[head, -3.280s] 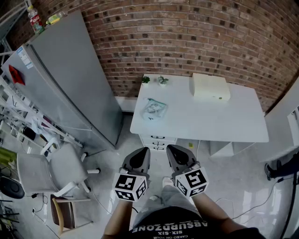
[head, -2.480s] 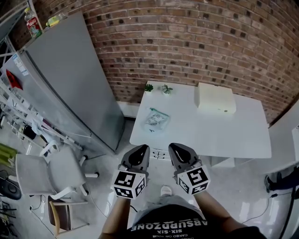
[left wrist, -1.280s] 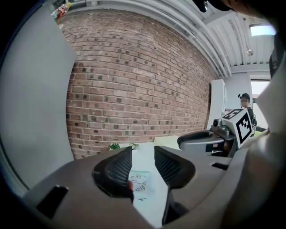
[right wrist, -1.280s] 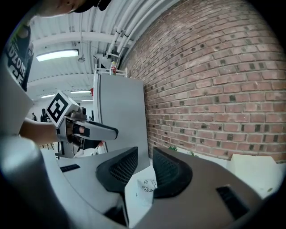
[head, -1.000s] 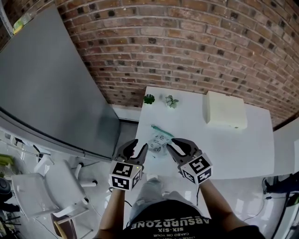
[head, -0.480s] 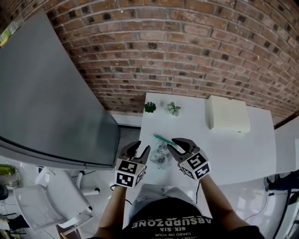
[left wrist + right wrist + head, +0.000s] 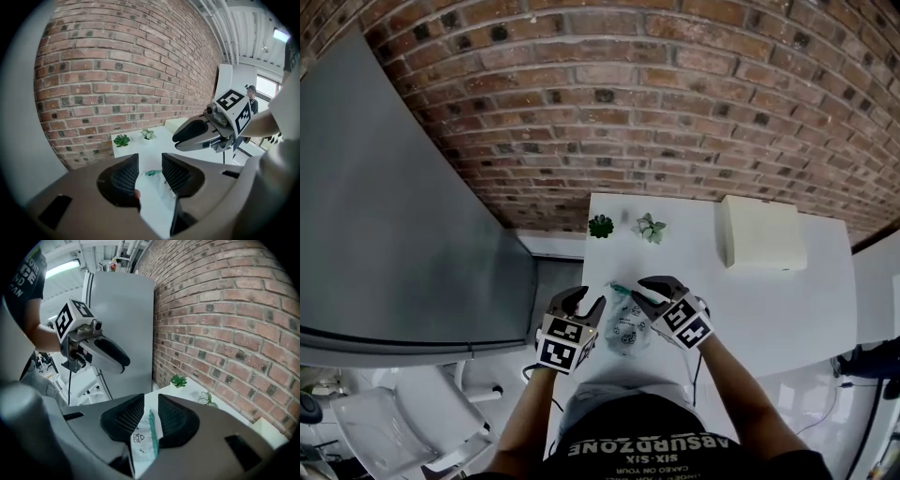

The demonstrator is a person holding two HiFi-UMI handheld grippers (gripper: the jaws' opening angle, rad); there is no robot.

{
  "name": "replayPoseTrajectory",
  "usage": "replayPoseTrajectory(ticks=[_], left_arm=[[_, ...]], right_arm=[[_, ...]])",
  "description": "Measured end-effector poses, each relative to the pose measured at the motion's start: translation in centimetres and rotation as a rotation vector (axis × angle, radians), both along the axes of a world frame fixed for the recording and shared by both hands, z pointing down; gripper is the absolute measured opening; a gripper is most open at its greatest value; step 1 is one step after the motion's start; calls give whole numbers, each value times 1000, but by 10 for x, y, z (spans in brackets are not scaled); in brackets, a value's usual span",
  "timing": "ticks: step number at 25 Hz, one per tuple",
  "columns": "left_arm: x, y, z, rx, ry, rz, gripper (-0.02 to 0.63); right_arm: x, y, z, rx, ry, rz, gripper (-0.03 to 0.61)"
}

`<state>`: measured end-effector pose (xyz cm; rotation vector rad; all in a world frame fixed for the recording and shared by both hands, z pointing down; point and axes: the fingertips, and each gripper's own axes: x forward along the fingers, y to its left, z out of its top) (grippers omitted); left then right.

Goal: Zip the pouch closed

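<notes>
Our left hand-held gripper (image 7: 146, 164) hangs with jaws apart, just beside the pouch (image 7: 626, 330). Our right hand-held gripper (image 7: 151, 411), jaws narrowly parted and holding nothing, sits above the green zip (image 7: 152, 437). The pouch lies at the front-left edge of the bench (image 7: 769, 309): limp, crinkly, translucent film with small prints. We judge it best to pin the film with the left and draw the slider straight along the zip. Two small plants (image 7: 601, 226) and a smooth cream box (image 7: 759, 232) stand farther back.
</notes>
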<state>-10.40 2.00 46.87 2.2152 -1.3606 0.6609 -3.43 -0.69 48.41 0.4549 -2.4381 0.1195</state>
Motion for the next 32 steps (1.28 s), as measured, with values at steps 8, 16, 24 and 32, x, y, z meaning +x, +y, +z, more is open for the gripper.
replayPoseTrajectory(ticks=[8,16,24,32], left_arm=[[2,-23,46,-108,-9,43,138],[3,-34,83,-194,-23,69,137],[4,-41,119,-266,-69,110,137],[9,-46,154,-321,-95,161,137]], right_arm=[[-15,-22,40,-43,91,-76,86],[-20,-37,79,-65,177,-136,86],[-23,-46,109,-75,243,-192,86],[-30,-46,136,-31,330,-283,91]])
